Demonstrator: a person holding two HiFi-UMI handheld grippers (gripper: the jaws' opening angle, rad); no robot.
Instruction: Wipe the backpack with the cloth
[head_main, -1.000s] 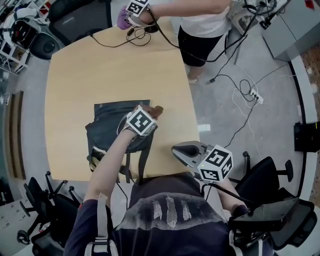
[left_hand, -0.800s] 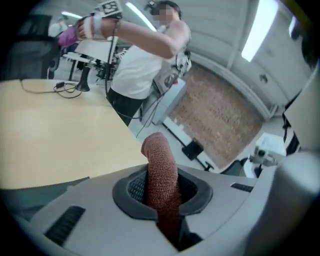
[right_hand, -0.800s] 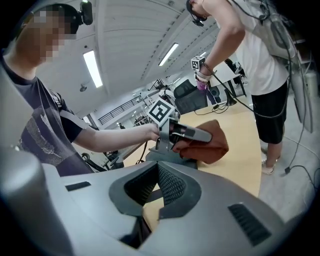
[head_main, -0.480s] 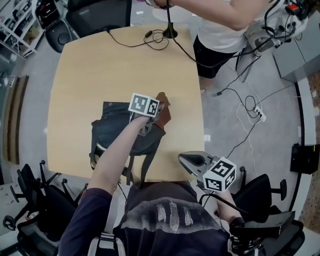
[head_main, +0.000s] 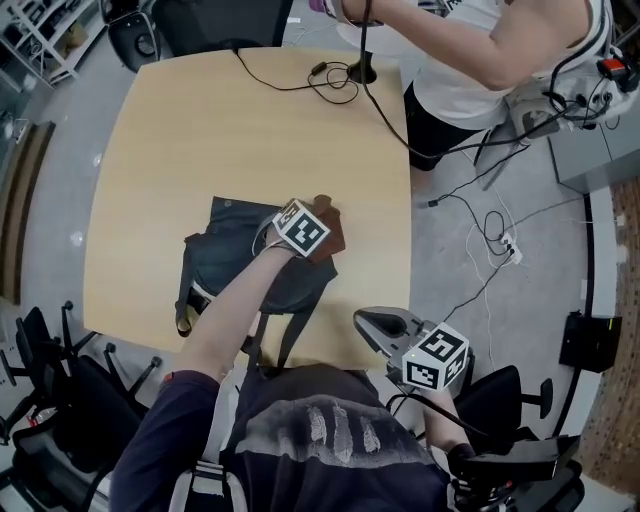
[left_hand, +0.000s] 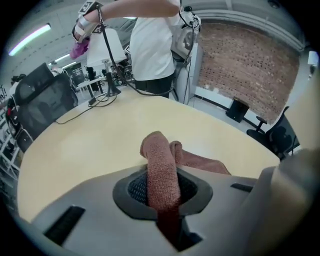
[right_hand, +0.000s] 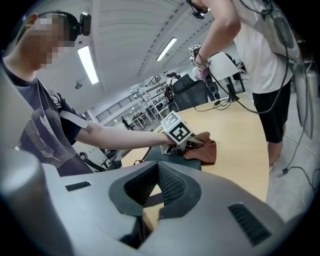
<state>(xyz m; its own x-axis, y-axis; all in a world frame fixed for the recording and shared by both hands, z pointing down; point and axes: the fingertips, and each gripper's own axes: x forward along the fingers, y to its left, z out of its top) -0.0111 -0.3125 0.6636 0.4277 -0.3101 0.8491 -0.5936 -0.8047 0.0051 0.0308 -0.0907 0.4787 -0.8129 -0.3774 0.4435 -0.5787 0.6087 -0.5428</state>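
A dark backpack (head_main: 240, 265) lies flat on the wooden table (head_main: 200, 140), straps hanging over the near edge. My left gripper (head_main: 316, 238) is shut on a brown cloth (head_main: 333, 232) at the backpack's far right corner, and the cloth spills onto the bare table. In the left gripper view the cloth (left_hand: 161, 167) runs up between the jaws of my left gripper (left_hand: 164, 192) and drapes ahead on the tabletop. My right gripper (head_main: 362, 320) hovers off the table's near right edge, shut and holding nothing. In the right gripper view, my right gripper (right_hand: 151, 199) faces the left gripper (right_hand: 194, 143), cloth (right_hand: 206, 150) and backpack (right_hand: 167, 154).
Another person (head_main: 480, 60) stands at the table's far right corner, with a black cable (head_main: 330, 75) coiled on the table there. Office chairs (head_main: 60, 390) stand at the near left. Cables and a power strip (head_main: 510, 245) lie on the floor to the right.
My left gripper has dragged the cloth rightward across the backpack to its far right corner, so more cloth now shows on the table. The right gripper has stayed near the table's edge.
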